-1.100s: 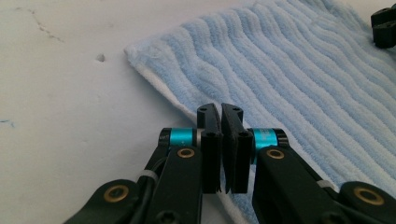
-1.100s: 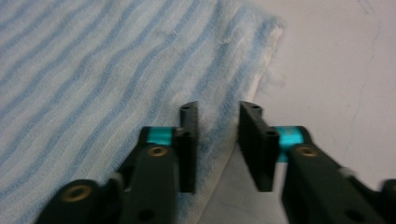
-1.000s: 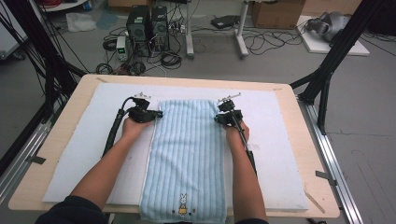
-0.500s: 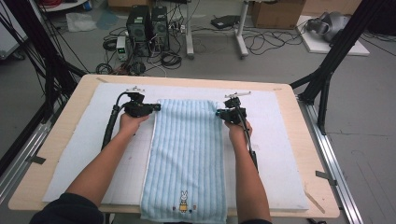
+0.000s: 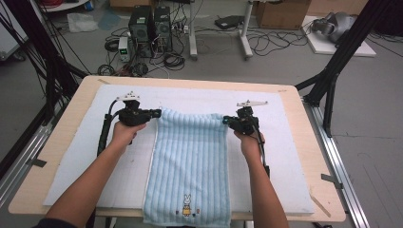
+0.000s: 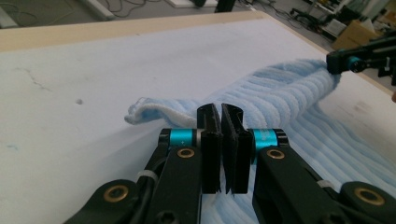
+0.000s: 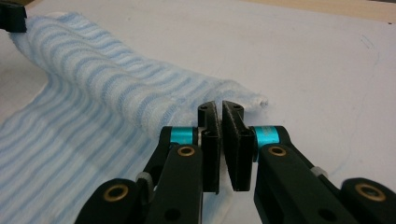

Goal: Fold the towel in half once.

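Note:
A light blue striped towel with a small rabbit motif lies lengthwise on the white mat; its near end hangs over the table's front edge. My left gripper is shut on the towel's far left corner. My right gripper is shut on the far right corner. The far edge is bunched and slightly raised between them. In the left gripper view the jaws stand together at the towel, with the right gripper pinching the far end. The right gripper view shows the same for its gripper and towel.
The mat covers most of a wooden table, with bare mat on both sides of the towel. Beyond the far edge the floor holds computer cases, cables and black frame legs.
Both hands have spread slightly apart and drawn back a little toward the person. The towel's far edge, flat a second ago, is now bunched and raised between the grippers.

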Tool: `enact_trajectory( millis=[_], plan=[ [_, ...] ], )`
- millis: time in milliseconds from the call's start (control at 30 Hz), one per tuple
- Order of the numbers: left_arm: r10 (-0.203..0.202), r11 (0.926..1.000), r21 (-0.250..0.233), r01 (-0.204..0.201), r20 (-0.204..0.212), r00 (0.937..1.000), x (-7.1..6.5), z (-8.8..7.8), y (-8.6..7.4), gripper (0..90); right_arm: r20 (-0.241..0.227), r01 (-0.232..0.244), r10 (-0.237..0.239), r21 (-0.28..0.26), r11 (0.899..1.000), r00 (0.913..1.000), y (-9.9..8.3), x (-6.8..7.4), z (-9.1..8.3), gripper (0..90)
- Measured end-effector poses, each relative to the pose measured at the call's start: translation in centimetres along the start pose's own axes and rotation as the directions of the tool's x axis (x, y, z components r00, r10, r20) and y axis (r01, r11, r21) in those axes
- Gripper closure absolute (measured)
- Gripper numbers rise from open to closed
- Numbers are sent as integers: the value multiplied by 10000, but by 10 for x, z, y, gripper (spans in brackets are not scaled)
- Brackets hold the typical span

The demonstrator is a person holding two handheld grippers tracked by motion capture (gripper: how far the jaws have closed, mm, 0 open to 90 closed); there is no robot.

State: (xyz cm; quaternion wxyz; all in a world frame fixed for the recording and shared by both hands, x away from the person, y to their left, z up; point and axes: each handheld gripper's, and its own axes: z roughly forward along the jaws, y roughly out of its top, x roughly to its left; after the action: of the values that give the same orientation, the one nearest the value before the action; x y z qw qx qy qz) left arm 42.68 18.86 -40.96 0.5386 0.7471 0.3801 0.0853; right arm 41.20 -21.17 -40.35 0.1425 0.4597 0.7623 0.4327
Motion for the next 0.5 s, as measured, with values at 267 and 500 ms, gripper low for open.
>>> enact_trajectory(
  millis=[267,500],
  plan=[
    [351,9992,-183,-344,435,9984,-26,-23,-24,858,-265,271,-273,-77,9996,9993,-25,17,-28,855],
    [524,9986,-45,-523,664,9964,-40,-36,-43,856,-387,538,-538,-6,9986,9978,-45,32,-42,854]
  ],
)
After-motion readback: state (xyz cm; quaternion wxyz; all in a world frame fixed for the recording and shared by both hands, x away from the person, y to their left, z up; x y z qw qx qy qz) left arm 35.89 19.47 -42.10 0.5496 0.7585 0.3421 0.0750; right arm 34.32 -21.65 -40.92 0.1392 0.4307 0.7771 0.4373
